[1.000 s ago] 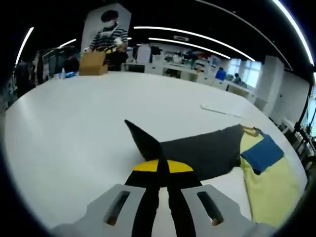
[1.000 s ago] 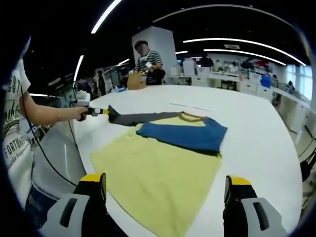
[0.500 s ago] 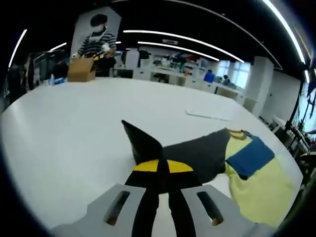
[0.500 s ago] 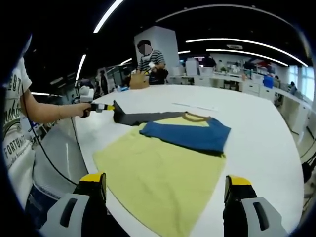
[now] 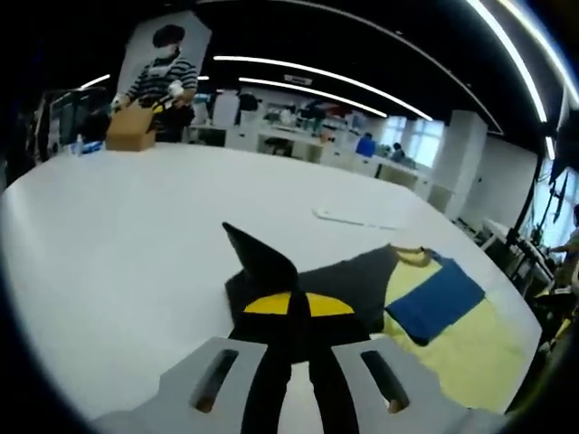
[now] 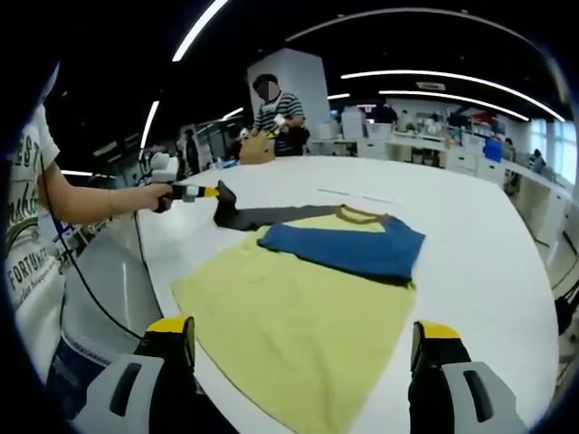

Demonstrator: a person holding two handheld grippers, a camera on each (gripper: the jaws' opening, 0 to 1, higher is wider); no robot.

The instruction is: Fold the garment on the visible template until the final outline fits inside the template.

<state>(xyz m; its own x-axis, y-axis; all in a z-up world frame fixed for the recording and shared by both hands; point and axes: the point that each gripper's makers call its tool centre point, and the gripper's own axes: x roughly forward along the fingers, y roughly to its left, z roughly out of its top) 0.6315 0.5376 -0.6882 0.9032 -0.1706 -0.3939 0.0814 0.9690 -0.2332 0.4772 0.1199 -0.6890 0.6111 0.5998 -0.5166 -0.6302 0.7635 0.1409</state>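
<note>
The left claw [image 5: 291, 307] was clamped on the dark sleeve [image 5: 344, 285] of the garment [image 6: 298, 307], which lay on the white bench [image 6: 470, 226]. At 6 o'clock the right claw [image 6: 303, 348] stood apart, over the yellow hem.

Cardboard box [image 5: 131, 129] w/ bystander [image 5: 159, 72]

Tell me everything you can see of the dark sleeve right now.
The dark sleeve is charcoal, soft fabric, joined to the yellow shirt beside its brown collar. Its end is pinched in the shut left gripper and lifted to a point above the white table; the rest lies flat, next to the folded blue sleeve.
</note>
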